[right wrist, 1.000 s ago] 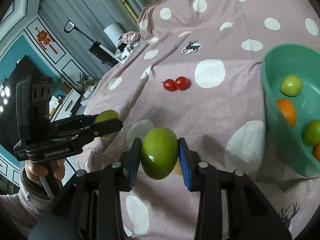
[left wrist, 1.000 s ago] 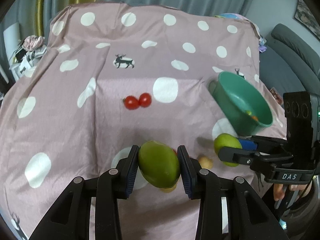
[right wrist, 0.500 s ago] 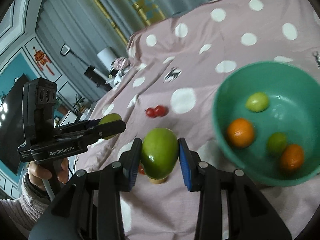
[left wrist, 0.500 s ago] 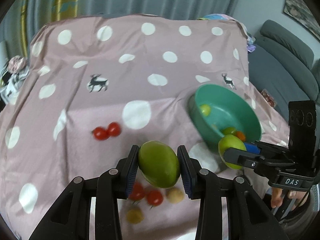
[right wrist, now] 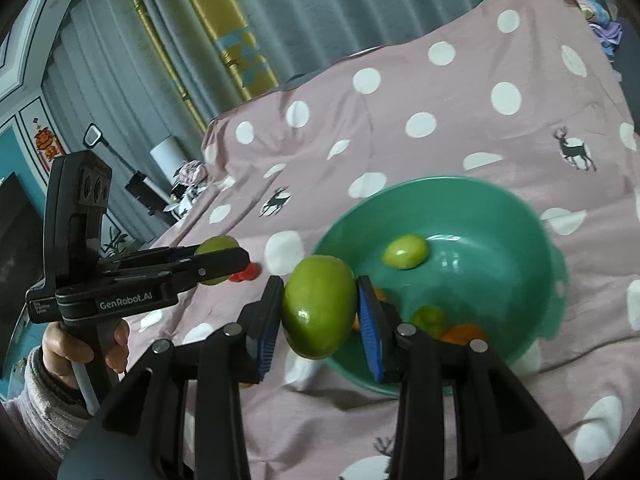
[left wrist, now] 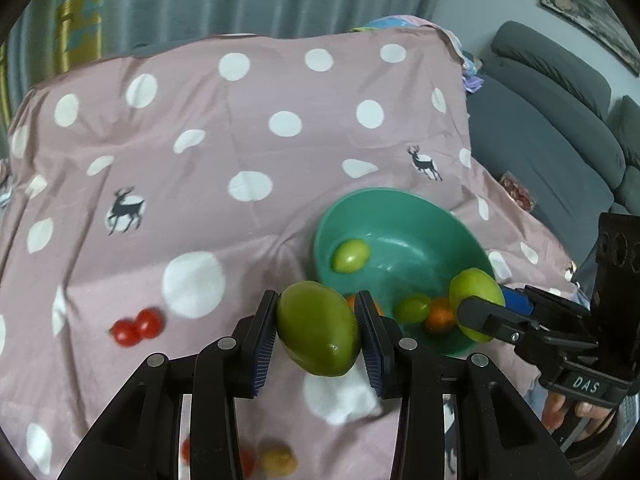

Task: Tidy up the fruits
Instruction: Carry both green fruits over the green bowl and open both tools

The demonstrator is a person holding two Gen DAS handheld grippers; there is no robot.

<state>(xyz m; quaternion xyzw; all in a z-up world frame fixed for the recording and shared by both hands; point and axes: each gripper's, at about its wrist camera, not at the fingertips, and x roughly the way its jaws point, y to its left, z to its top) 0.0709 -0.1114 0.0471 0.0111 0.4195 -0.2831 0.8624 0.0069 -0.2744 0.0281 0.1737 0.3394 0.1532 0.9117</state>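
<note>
While a green fruit [left wrist: 318, 330] sits clamped between the left hand-held gripper's [left wrist: 316, 336] blue pads just beside the teal bowl [left wrist: 404, 208], the right hand-held gripper [right wrist: 318, 312] grips a second green fruit [right wrist: 318, 306] over the bowl's near rim. Two red tomatoes [left wrist: 138, 326] lie on the dotted pink cloth [left wrist: 200, 120].

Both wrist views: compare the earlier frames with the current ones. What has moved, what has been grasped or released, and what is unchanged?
Both grippers have carried their fruit toward the bowl: it was off to the right, now it sits just beyond the fingers. The right gripper is nearer it than the left gripper. Nothing was grasped or released. The left green fruit and right green fruit stay clamped; the tomatoes and the bowl's fruit stay put.
</note>
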